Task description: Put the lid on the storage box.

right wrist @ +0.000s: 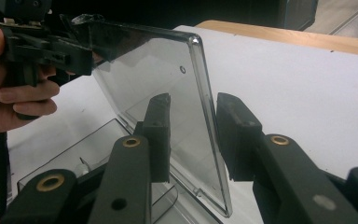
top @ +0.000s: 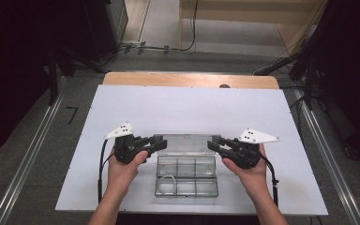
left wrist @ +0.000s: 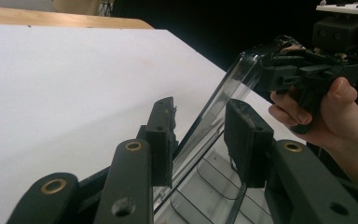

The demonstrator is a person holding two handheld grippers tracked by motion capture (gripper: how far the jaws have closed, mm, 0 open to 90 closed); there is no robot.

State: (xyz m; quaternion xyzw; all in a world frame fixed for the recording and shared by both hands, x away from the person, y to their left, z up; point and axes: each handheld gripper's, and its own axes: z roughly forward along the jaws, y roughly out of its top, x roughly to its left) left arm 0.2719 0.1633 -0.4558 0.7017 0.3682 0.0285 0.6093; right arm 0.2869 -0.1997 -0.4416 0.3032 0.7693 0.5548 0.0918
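A clear plastic compartment box sits on the white table near the front edge, its lid standing up at the back. My left gripper is at the lid's left end and my right gripper at its right end. In the left gripper view the lid's edge runs between the open jaws of the left gripper with gaps showing. In the right gripper view the lid stands between the open jaws of the right gripper, nearer the right-hand pad.
The box's front left compartment holds a small pale looped item. The white tabletop stretches behind the box to a wooden strip at the far edge. Metal rails run along the floor on both sides.
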